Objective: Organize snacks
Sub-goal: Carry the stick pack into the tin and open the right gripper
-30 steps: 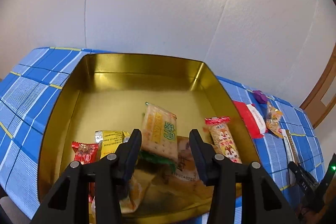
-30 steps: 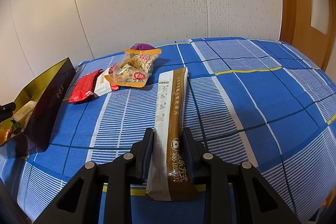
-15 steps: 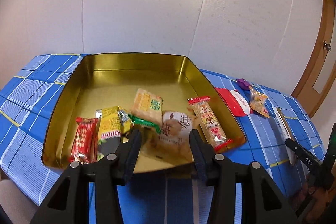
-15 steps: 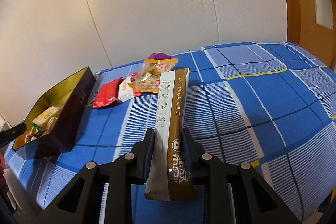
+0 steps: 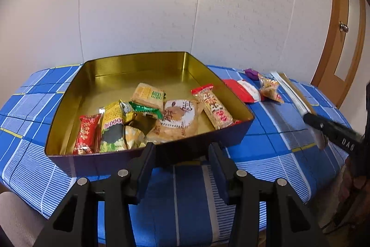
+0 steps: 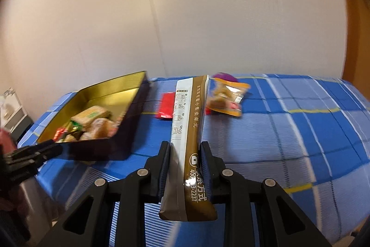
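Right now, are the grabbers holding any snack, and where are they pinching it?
The right gripper pinches the long brown-and-white packet near its lower end. The left gripper is open, holding nothing.

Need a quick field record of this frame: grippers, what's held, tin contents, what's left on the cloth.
left gripper: open, empty, in front of the tin's near wall
right gripper: shut on the brown-and-white sachet, held above the cloth
gold tin: on the blue checked tablecloth, holds several packets, including a red packet and a cracker pack
left on cloth: red-and-white packet, clear nut bag, purple item
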Motion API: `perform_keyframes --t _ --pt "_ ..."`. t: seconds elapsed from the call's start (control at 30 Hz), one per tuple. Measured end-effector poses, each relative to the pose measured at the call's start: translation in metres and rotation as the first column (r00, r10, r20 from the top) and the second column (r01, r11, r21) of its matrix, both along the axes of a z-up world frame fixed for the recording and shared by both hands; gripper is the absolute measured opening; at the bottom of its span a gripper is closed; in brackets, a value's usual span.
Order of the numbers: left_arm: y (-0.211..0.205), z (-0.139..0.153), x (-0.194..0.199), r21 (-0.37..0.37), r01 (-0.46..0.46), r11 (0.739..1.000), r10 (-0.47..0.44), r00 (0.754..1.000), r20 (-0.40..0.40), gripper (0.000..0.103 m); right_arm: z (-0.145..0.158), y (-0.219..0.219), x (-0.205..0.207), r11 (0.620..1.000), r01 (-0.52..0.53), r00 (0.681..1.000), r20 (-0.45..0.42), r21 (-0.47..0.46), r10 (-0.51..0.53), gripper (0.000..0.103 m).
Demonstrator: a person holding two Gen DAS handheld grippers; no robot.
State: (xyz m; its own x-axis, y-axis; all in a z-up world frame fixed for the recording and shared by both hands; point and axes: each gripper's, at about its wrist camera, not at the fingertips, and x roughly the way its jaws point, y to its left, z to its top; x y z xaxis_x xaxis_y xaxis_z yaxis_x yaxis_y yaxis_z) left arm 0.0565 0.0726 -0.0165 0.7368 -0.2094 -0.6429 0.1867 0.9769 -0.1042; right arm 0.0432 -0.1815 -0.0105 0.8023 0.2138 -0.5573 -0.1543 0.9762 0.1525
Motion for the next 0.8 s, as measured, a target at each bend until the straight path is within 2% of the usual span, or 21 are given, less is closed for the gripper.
perform_keyframes --t 0.3,0.4,0.53,0.8 --pt "0.002 -0.012 -0.005 0.008 -0.017 1.0 0.018 0.999 -0.031 0.048 0.02 0.07 0.035 0.985 -0.174 0.985 -0.017 -0.01 0.174 0.026" --pt "0.005 -0.016 -0.004 -0.011 -0.03 0.999 0.029 0.999 -0.044 0.048 0.022 0.092 0.048 0.977 -0.211 0.977 -0.029 -0.022 0.21 0.026" --pt "0.012 -0.02 -0.004 -0.026 -0.058 0.998 0.056 0.997 -0.054 0.048 0.02 0.118 0.07 0.968 -0.251 0.966 -0.07 -0.02 0.249 0.027" --pt "0.023 -0.027 -0.003 -0.054 -0.09 0.995 0.084 0.992 -0.089 0.048 0.003 0.156 0.112 0.954 -0.289 0.947 -0.167 -0.08 0.273 0.027"
